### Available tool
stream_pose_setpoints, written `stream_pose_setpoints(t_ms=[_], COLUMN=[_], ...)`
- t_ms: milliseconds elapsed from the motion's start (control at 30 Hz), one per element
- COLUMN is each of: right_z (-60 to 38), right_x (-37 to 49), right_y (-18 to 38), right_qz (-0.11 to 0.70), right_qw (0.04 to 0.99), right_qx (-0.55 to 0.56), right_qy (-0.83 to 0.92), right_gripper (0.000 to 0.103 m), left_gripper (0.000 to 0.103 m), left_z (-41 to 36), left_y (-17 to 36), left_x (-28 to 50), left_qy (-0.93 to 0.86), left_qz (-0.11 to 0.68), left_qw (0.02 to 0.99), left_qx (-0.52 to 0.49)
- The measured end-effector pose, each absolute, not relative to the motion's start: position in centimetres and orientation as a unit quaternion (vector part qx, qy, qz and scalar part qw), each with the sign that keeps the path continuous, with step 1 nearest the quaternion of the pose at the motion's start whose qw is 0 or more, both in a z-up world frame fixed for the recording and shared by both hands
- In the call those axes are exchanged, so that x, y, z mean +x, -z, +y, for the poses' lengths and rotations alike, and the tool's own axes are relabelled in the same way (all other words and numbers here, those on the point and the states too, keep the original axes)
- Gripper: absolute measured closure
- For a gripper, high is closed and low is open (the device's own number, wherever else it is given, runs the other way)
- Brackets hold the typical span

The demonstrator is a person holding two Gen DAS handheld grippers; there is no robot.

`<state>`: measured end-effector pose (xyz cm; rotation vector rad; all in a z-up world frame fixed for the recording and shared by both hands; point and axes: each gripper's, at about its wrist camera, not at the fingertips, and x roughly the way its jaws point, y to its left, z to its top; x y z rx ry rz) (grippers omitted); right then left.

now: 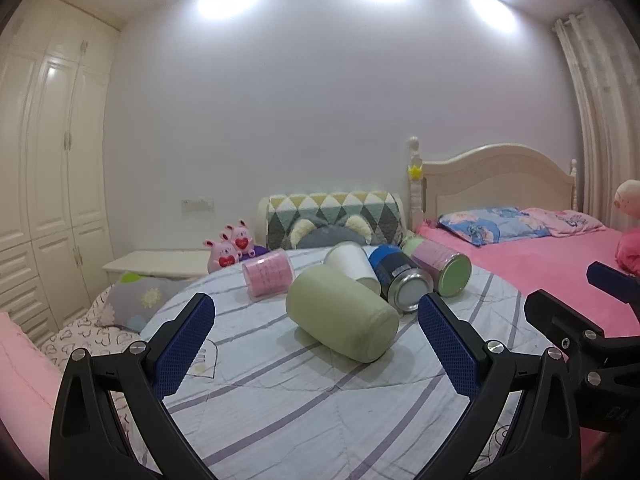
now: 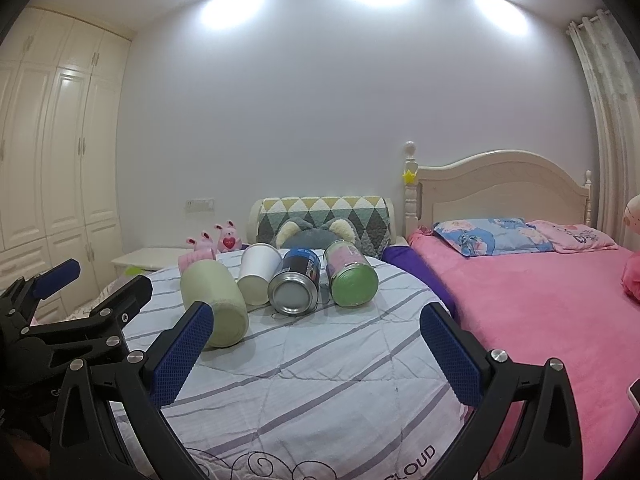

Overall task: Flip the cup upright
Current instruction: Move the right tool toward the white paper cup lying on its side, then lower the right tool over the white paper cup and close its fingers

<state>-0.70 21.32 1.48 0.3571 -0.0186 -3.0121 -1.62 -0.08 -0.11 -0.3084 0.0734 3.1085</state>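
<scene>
A pale green cup (image 1: 340,314) lies on its side on the round table (image 1: 312,408), its base toward me; it also shows in the right wrist view (image 2: 214,306). A white cup (image 1: 352,266) lies on its side behind it, seen too in the right wrist view (image 2: 258,274). My left gripper (image 1: 316,344) is open and empty, just short of the green cup. My right gripper (image 2: 316,354) is open and empty, in front of the row of containers; the green cup is beside its left fingertip (image 2: 192,338).
A blue can (image 2: 296,286), a green-lidded can (image 2: 350,280) and a pink container (image 1: 268,276) also lie on their sides on the striped cloth. A pink bed (image 2: 540,308) stands to the right, a wardrobe (image 1: 52,184) to the left, plush toys (image 1: 228,248) behind.
</scene>
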Motion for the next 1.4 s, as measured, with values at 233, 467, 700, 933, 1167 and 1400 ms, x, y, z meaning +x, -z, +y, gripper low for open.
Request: stream_pose_setpoints(t_ms=[233, 467, 700, 933, 1167, 1400], right_z=[20.6, 19.6, 18.6, 17.2, 14.9, 12.6], right_x=[-3.8, -7.3, -10.8, -15.6, -21.8, -26.5], right_y=[-2.2, -2.5, -2.8, -4.4, -4.7, -3.4], right_qz=[0.004, 0.023, 0.041, 0.03, 0.029, 0.043], right_qw=[0.054, 0.06, 0.077, 0.118, 0.146, 0.169], right_qx=[0.161, 0.192, 0.239, 0.283, 0.337, 0.393], right_qy=[0.986, 0.979, 0.967, 0.951, 0.93, 0.903], right_gripper=[0.0, 0.0, 0.0, 0.0, 0.0, 0.0], left_gripper=[0.0, 0.0, 0.0, 0.0, 0.0, 0.0], left_z=[-1.2, -2.4, -3.8, -5.5, -7.2, -9.3], left_y=[-0.3, -0.8, -1.0, -1.8, -2.4, -2.1], left_x=[-4.2, -7.3, -10.0, -13.8, -17.6, -21.1], left_qy=[-0.991, -0.987, -0.979, -0.971, -0.965, -0.954], left_qz=[0.009, 0.0, -0.011, -0.001, -0.004, -0.008], left_qw=[0.009, 0.002, 0.003, -0.002, -0.006, -0.019], left_qx=[-0.135, -0.16, -0.202, -0.239, -0.263, -0.298])
